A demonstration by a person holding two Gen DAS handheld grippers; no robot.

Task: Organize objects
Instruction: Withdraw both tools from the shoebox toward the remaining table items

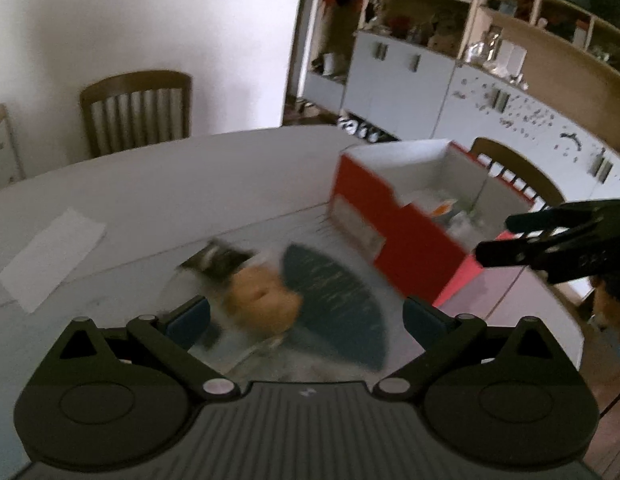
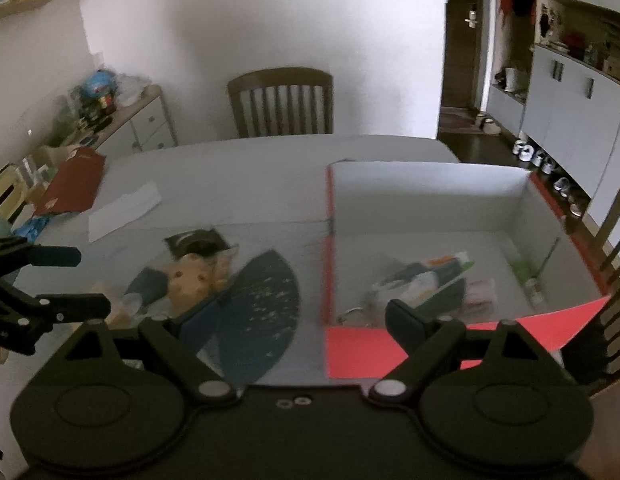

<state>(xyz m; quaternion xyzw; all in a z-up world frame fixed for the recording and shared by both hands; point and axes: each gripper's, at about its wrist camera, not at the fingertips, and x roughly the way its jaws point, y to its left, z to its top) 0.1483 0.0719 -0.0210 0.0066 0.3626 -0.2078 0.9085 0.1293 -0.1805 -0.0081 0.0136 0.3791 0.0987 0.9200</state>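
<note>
**Both grippers empty, toy not yet boxed**

Surface (image 2: 238,176) carries red box (image 2: 430,208) at right edge, open for sorting. Dark fan (image 2: 262,300) mid-front. Plush toy (image 2: 190,276) beside fan, awaiting pickup. Left gripper (image 1: 306,316), right gripper (image 2: 294,320): fingers wide, holding nothing.

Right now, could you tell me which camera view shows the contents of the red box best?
The right wrist view: it looks down into the red box, showing packets and a small green item on its floor. The left wrist view sees the box from outside at an angle, so its near wall hides most of the contents.
</note>
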